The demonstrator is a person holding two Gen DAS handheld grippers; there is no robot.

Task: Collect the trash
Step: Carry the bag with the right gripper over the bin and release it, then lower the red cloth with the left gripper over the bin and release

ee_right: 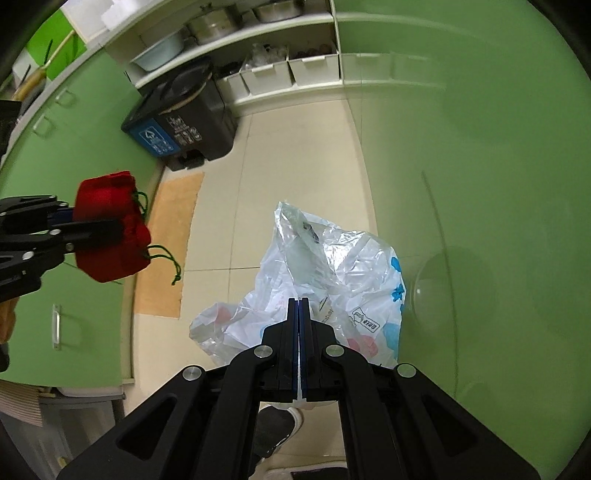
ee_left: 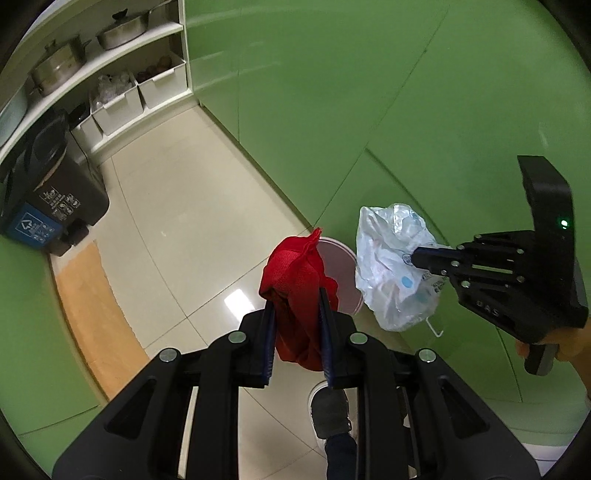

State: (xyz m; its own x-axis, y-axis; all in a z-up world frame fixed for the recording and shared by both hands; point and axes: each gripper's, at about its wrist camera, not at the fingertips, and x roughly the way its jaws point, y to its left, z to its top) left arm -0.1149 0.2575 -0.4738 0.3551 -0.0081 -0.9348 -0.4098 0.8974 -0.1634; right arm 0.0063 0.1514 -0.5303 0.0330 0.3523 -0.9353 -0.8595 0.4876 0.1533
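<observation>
My left gripper (ee_left: 295, 306) is clenched on a red cloth pouch (ee_left: 299, 280), held up in the air above the tiled floor (ee_left: 177, 221). My right gripper (ee_right: 300, 306) has its jaws pressed together on a crumpled plastic bag (ee_right: 332, 280) with blue and red print, also hanging clear of the floor. The pouch and bag sit near each other, apart. Below them I see a white bucket (ee_left: 340, 273). Farther off, a dark trash bin (ee_right: 184, 118) stands by the shelves (ee_right: 280, 33).

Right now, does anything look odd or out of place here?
Nothing is spilled or damaged. The left tongs grip a red mesh drawstring pouch, and the right tongs pinch a crumpled white plastic bag.
</observation>
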